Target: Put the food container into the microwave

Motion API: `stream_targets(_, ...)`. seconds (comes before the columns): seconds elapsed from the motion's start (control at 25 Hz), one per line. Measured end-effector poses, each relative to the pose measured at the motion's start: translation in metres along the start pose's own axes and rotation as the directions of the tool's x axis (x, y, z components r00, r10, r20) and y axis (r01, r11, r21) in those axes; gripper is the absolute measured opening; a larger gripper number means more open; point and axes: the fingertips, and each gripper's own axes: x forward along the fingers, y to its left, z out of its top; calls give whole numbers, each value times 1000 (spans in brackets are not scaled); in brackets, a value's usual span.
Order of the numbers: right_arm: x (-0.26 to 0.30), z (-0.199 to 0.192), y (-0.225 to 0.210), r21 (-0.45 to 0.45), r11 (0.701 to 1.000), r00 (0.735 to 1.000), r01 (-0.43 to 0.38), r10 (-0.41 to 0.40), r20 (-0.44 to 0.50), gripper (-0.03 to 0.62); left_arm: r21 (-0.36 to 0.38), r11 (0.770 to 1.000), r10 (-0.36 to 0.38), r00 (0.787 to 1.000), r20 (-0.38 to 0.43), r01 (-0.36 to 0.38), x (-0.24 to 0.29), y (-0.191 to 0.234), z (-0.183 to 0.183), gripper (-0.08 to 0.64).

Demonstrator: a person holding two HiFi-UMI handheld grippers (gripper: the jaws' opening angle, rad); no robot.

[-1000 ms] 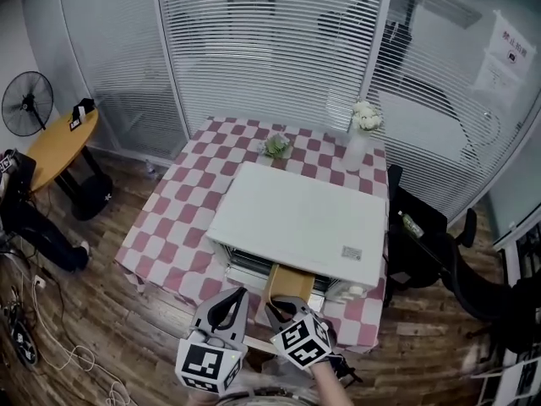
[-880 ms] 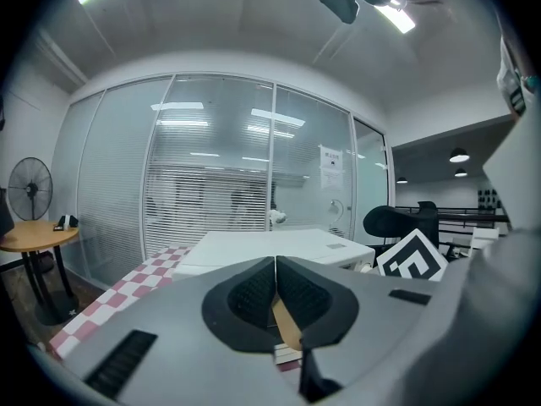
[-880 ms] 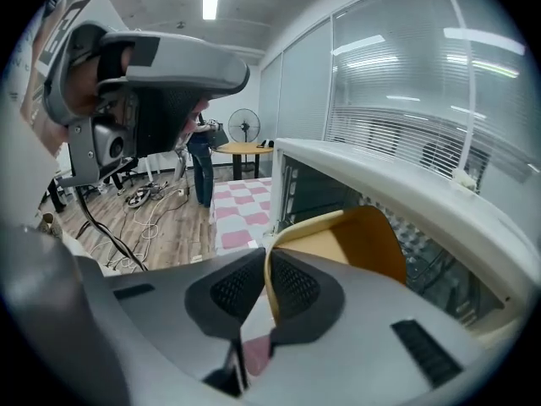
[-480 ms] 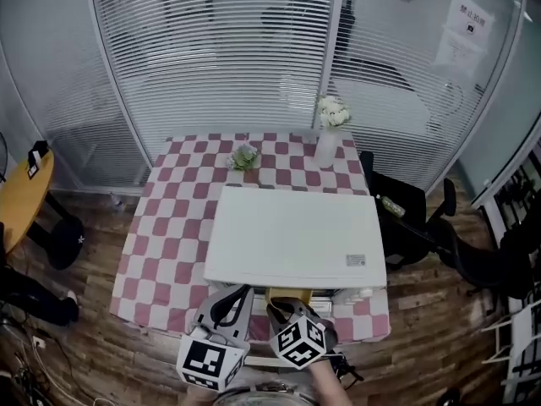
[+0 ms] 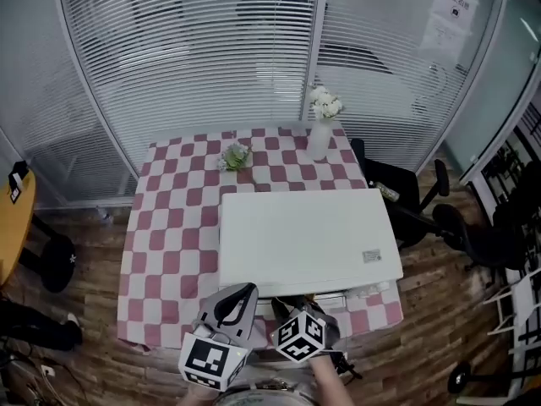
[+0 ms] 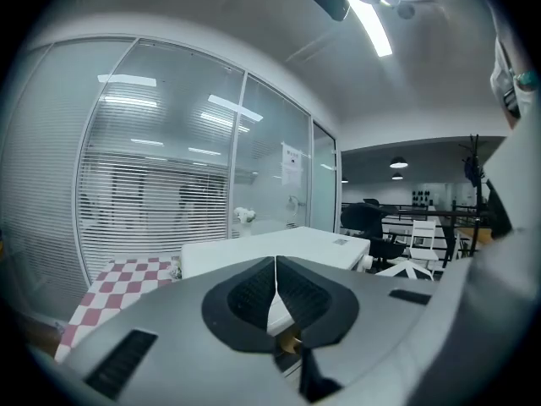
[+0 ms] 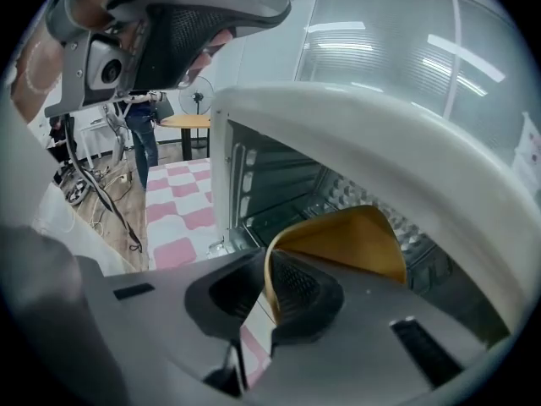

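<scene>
— Two grippers: what differs?
— The right gripper (image 7: 267,288) pinches the rim of the food container (image 7: 347,242), now inside the microwave (image 7: 279,176); a second ago it stuck out in front. The left gripper (image 6: 275,299) is closed, empty

In the right gripper view, the near edge of the container (image 7: 347,244) is covered by the right gripper (image 7: 266,293). In the head view, the container is hidden under the microwave (image 5: 304,239). Its label (image 5: 370,255) is too small to be read. The yellow table (image 5: 10,222) is cut off at the left edge.
</scene>
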Motion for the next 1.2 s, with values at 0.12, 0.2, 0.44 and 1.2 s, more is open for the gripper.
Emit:
stream_targets(0.12,10,3,-1,14,999,999,33,-33,-4,14,5,1000,-18,1000,-7,18,-1,8,-5,14)
stream_targets(0.2,18,5,-2,1,998,998,60,-60,-10,14,5,1000,-27,999,-19,28,-2,14,-11,14)
stream_targets(0.44,34,11,-8,-33,990,991,135,-135,-16,14,0,999,-51,998,-27,51,-6,22,-18,14)
stream_targets(1.2,41,30,-18,-149,964,975,220,-215,50,60,-20,1000,7,1000,-28,-7,-19,33,-21,14)
